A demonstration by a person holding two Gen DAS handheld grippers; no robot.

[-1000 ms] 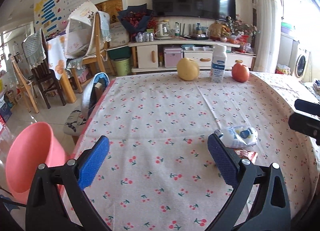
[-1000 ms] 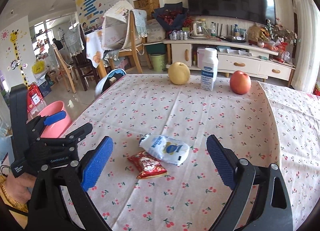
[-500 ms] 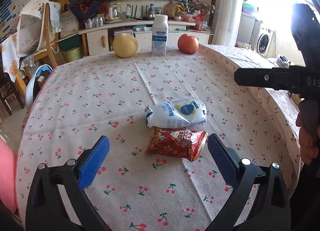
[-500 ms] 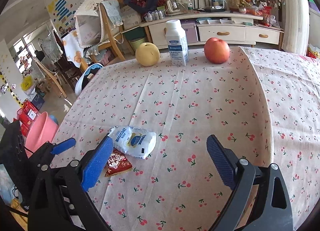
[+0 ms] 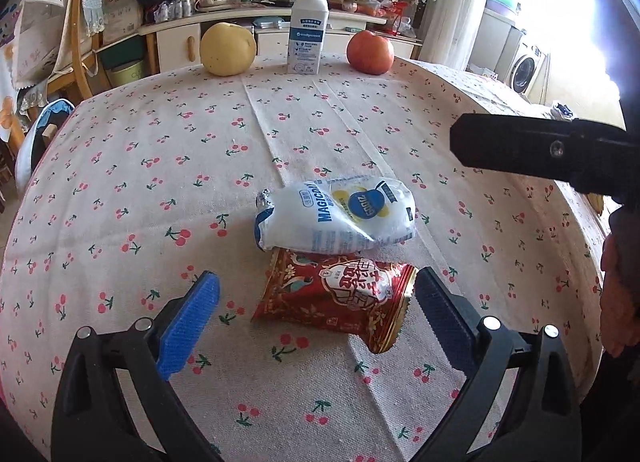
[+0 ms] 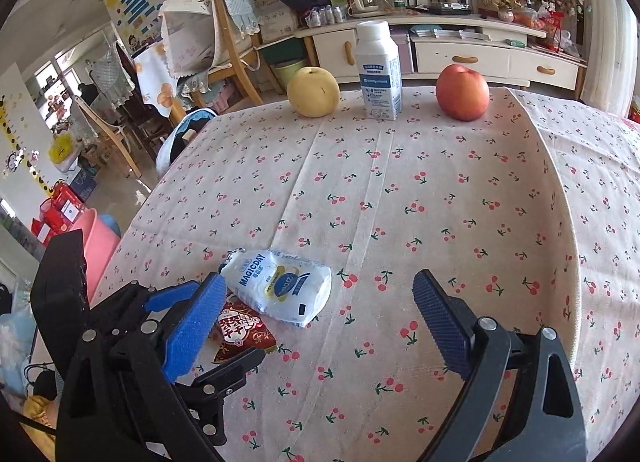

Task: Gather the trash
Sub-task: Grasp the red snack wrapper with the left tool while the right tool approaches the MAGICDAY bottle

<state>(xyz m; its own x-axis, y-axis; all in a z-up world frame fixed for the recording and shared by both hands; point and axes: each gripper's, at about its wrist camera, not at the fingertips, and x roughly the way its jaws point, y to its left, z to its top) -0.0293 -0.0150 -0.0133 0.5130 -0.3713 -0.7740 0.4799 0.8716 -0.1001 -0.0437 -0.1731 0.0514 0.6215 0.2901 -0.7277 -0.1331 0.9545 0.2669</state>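
Note:
A red snack wrapper (image 5: pixel 334 296) lies on the cherry-print tablecloth, with a white and blue MAGICDAY packet (image 5: pixel 336 214) lying against its far side. My left gripper (image 5: pixel 316 314) is open, low over the cloth, with the red wrapper between its blue pads. In the right wrist view the red wrapper (image 6: pixel 240 328) is partly hidden behind the left gripper, and the white packet (image 6: pixel 280 286) lies just right of it. My right gripper (image 6: pixel 316 316) is open and empty, above the cloth to the right of the packet.
A yellow pear (image 5: pixel 227 48), a white milk bottle (image 5: pixel 307 40) and a red apple (image 5: pixel 370 52) stand along the table's far edge. A pink bin (image 6: pixel 96 238) stands on the floor left of the table. Chairs stand beyond it.
My left gripper swung right from the bin side and moved in over the red wrapper, which now lies between its pads. My right gripper shifted right and tilted down a little.

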